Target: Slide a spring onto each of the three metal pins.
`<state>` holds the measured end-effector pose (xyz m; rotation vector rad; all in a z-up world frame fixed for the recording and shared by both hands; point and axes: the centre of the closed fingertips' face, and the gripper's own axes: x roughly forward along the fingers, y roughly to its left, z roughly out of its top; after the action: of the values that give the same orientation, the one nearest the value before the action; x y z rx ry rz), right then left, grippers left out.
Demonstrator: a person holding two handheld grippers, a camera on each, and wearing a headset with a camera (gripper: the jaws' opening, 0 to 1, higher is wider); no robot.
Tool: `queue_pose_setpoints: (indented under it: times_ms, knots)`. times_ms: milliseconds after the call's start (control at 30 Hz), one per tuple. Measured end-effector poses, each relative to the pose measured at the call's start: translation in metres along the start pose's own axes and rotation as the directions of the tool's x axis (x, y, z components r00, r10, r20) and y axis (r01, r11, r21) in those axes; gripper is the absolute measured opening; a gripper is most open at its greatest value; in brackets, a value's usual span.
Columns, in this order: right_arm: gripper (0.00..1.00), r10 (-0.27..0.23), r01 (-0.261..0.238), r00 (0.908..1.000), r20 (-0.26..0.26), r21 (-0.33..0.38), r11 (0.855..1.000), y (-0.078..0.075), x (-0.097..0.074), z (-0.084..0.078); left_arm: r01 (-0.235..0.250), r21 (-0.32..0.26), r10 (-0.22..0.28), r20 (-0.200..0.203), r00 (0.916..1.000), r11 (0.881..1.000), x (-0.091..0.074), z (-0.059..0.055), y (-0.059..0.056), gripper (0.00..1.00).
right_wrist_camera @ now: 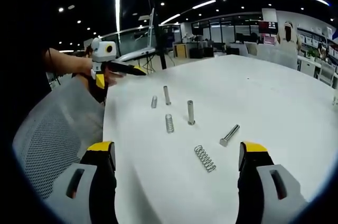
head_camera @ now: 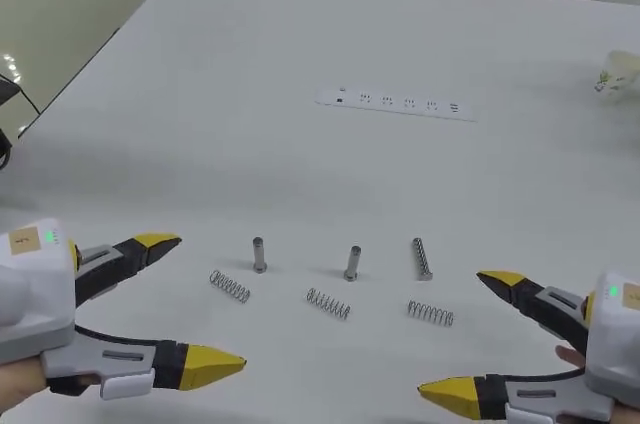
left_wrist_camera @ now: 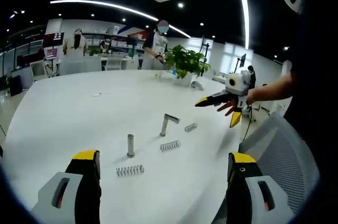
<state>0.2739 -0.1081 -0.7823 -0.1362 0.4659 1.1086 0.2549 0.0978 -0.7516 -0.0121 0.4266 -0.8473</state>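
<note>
Yellow-tipped black left gripper (head_camera: 195, 302), jaws spread wide and empty, faces a matching right gripper (head_camera: 468, 334), equally released, over a white table (head_camera: 300, 64).
Between them three short silver metal pins (head_camera: 259, 254) sit in a row, left and middle upright, the right one lying flat; three coiled steel springs (head_camera: 229, 286) lie loose, one just in front of each pin, none threaded on.

Pins bare, springs loose.
Left pin (head_camera: 259, 254) and middle pin (head_camera: 352, 263) stand upright; right pin (head_camera: 421, 258) lies flat. Left spring (head_camera: 230, 287), middle spring (head_camera: 328, 304), right spring (head_camera: 431, 314) lie just before them.
</note>
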Motion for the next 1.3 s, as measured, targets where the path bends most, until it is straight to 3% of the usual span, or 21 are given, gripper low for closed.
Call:
queue_pose_setpoints:
  times_ms: [433,1067,1300]
  knots:
    - [0.96,-0.003,0.003,1.0,0.0,0.01,1.0,-0.007,0.003,0.004,-0.004,-0.001,0.004,-0.001,1.0,1.0,-0.001,-0.001,0.002,0.98]
    - [0.77,-0.042,0.045,0.9978,-0.051,0.07,0.997,-0.046,0.02,0.016,-0.011,-0.013,0.011,-0.006,0.9999,1.0,-0.003,-0.008,0.006,0.98]
    - [0.71,-0.051,0.057,0.9935,-0.102,0.053,0.997,-0.058,0.031,0.017,-0.013,-0.015,0.013,-0.005,0.9999,1.0,-0.004,-0.008,0.008,0.98]
